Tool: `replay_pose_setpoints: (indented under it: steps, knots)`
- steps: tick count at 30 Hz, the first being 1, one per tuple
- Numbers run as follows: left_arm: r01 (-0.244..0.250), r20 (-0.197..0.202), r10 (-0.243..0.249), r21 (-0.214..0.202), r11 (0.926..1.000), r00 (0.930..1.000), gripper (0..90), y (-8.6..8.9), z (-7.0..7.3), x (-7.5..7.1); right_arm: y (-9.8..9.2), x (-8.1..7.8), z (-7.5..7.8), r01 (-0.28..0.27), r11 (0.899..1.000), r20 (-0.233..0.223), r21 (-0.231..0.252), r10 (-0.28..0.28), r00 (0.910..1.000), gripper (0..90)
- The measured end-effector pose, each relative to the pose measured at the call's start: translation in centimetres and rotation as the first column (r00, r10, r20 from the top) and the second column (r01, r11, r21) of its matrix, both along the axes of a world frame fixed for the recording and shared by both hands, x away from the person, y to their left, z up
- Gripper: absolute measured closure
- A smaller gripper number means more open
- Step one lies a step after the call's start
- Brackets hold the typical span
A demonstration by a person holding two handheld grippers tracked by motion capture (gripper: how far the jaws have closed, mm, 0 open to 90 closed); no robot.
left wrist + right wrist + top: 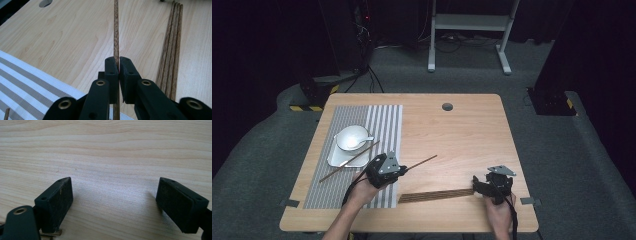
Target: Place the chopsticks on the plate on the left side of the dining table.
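My left gripper [403,170] [119,65] is shut on a dark wooden chopstick [422,162] [116,30], which sticks out ahead of the jaws over the bare wood. A second chopstick [349,161] leans across the white plate [334,157] that carries a white bowl [352,137] on the striped placemat [384,125]. A bundle of several chopsticks [437,195] [170,57] lies flat on the table between my grippers. My right gripper [477,182] [115,202] stands open at the bundle's right end, its jaws wide apart over bare wood.
The wooden table [462,130] has a round cable hole [447,106] near its far edge. A white spoon [362,140] rests in the bowl. Beyond the table are a white desk frame [469,30] and dark equipment on grey carpet.
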State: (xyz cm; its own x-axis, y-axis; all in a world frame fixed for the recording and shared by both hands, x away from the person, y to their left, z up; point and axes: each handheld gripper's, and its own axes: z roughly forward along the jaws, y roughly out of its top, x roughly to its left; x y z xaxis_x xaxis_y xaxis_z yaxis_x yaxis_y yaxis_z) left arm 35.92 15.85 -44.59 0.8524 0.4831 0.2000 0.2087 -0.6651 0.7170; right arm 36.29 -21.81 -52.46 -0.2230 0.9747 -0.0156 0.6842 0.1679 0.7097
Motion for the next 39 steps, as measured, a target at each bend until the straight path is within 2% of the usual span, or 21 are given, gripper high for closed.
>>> replay_pose_setpoints:
  steps: [16,23,32,39]
  knots:
    - [-0.031,0.011,0.031,0.032,0.9990,0.9995,84.9,1.4,0.6,-0.5,0.0,0.0,0.0,0.001,1.000,-0.001,0.000,-0.001,1.0000,13.7]
    - [-0.052,0.010,0.051,0.023,0.9984,0.9986,84.9,2.3,0.6,-0.7,0.0,0.0,0.0,0.000,1.000,0.000,0.000,0.000,1.0000,13.6]
    - [-0.068,0.010,0.068,0.051,0.9964,0.9976,84.9,3.1,0.4,-1.1,0.0,0.0,0.0,0.000,1.000,0.000,0.000,0.000,1.0000,13.6]
    - [-0.093,0.028,0.091,0.061,0.9939,0.9954,84.9,3.9,0.6,-1.3,0.0,0.0,0.0,-0.002,1.000,0.001,-0.002,0.002,1.0000,13.7]
